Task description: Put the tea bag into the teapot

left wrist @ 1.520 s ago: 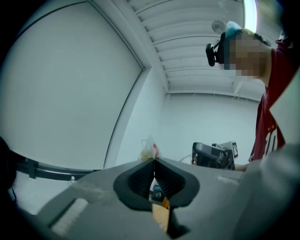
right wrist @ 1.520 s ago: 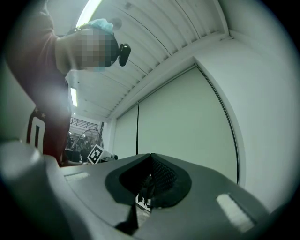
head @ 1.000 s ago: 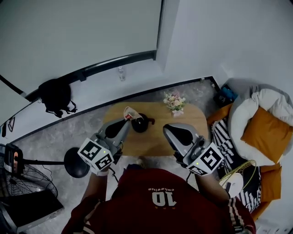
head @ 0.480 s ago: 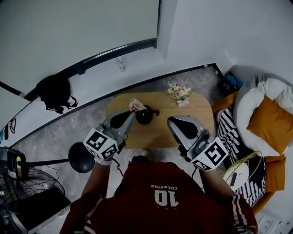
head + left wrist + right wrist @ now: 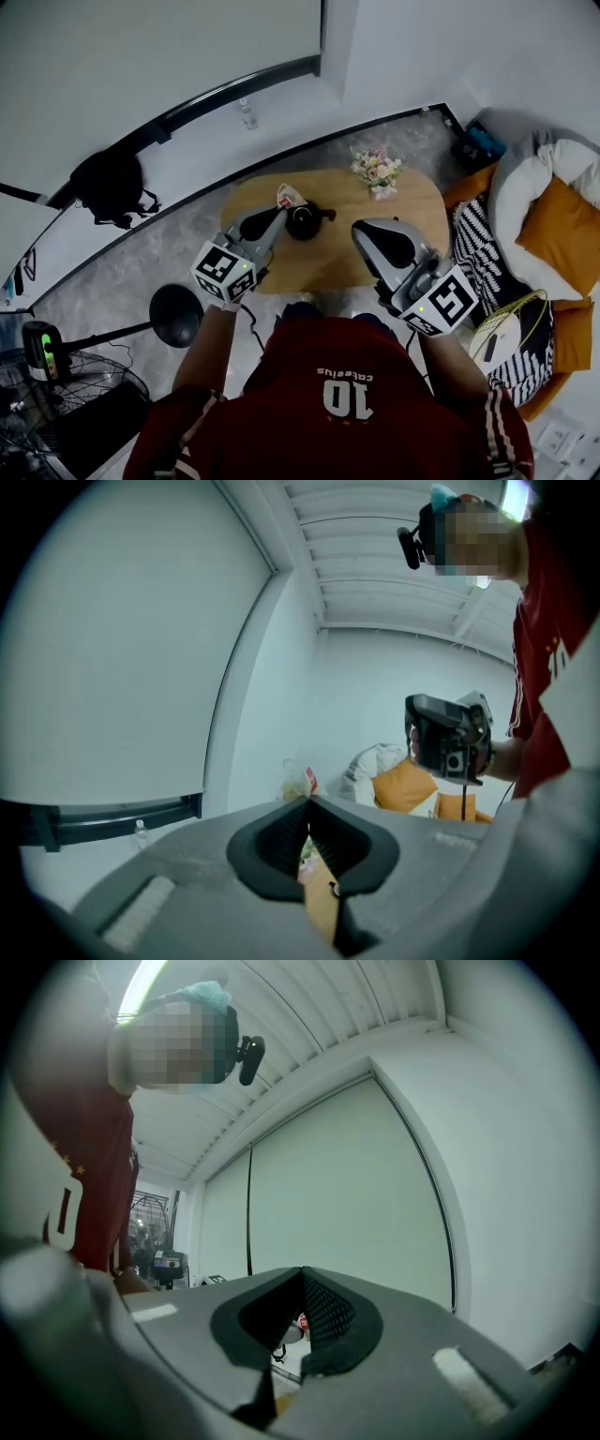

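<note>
Both jaws closed: my left gripper pinches the edge of the light, floppy tea bag just beside the teapot; right gripper empty.

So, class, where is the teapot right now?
Head view, centre: the teapot sits on the wooden table, just right of the left gripper and its tea bag, flowers further right.

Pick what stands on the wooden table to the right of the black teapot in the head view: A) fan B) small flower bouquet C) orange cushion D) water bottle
B: the flower bouquet stands near the far edge of the wooden table, to the right of the teapot; nothing else stands on that side of the tabletop.
</note>
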